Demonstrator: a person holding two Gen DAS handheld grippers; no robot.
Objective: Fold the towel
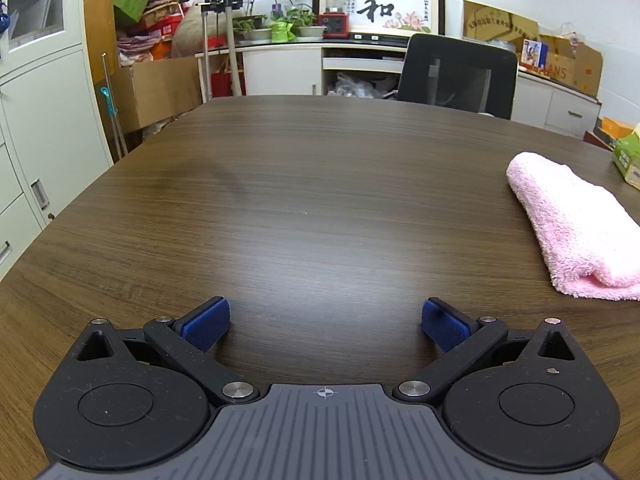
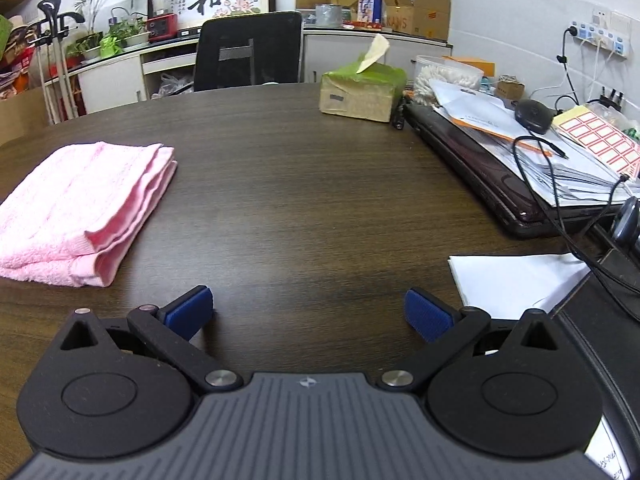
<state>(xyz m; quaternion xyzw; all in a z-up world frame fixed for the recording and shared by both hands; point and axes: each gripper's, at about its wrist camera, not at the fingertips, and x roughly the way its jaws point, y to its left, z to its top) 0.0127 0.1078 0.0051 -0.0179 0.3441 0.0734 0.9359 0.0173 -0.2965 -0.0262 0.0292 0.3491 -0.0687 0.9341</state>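
- Left gripper (image 1: 325,322): fingers (image 1: 206,323) spread wide, nothing between them, blue ribbed pads facing inward over bare wood; black hinged linkages with steel pins behind, grey grooved body nearest the lens.
- Right gripper (image 2: 308,314): fingers (image 2: 188,312) equally wide apart and empty, same blue textured pads, poised over open table with no cloth in reach.
- Pink towel (image 2: 80,208): resting on the table between the two grippers, off to the right in the left wrist view and off to the left in the right wrist view; touched by neither.
- Already folded into a compact, multi-layered rectangle; stacked hemmed edges visible along its right side, rounded fold along the near end; judged done or nearly done, at most a final tidy or squaring of edges left.
- Terry cloth, fluffy looped pile, soft and thick; flat woven band near the hem; likely to slump and shift layers if pinched at one edge only.
- Table (image 1: 304,184): dark brown wood-grain laminate, smooth, slightly glossy, curved far edge.
- Beyond, to the right: green tissue box (image 2: 362,92) with a sheet sticking up, closed dark laptop (image 2: 472,160) under loose papers and black cables, a white sheet of paper (image 2: 516,280) near the right fingers.
- Farther back: black mesh office chair (image 2: 250,54), white cabinets, cardboard boxes, potted plants.
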